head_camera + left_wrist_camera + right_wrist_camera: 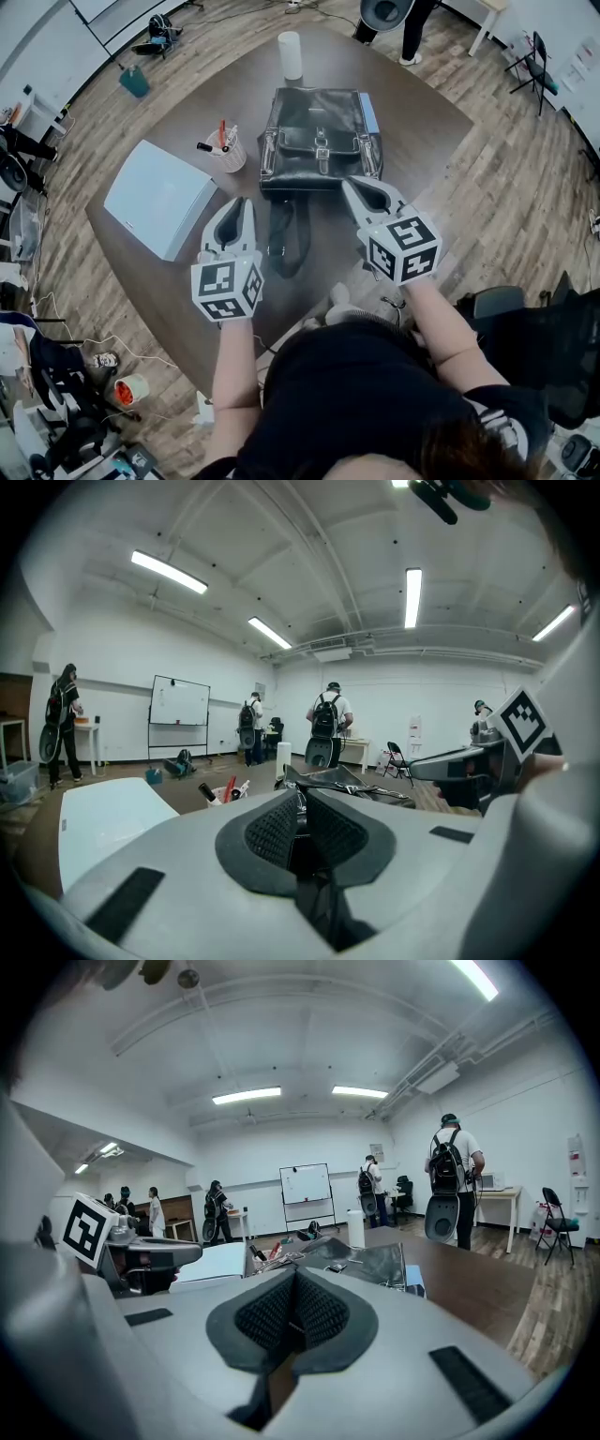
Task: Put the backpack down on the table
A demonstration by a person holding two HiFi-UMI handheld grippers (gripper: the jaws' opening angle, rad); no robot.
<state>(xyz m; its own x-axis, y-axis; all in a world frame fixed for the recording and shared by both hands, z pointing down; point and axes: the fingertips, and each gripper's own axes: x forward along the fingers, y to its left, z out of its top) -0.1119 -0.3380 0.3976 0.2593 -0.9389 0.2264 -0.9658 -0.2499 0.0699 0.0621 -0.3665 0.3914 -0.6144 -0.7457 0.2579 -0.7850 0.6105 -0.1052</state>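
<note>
Both shut empty, my left hand-held gripper (245, 202) and right hand-held gripper (352, 186) need no grip: backpack (319, 131) lies flat ahead on table (417, 117).

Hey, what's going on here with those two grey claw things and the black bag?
A person holds a gripper in each hand over a brown table. The black backpack lies flat on it, its straps trailing toward the person. The left gripper and right gripper are both shut and hold nothing, near the backpack's closest corners. A cup of pens and a white box sit to its left. The backpack looks already set down.
</note>
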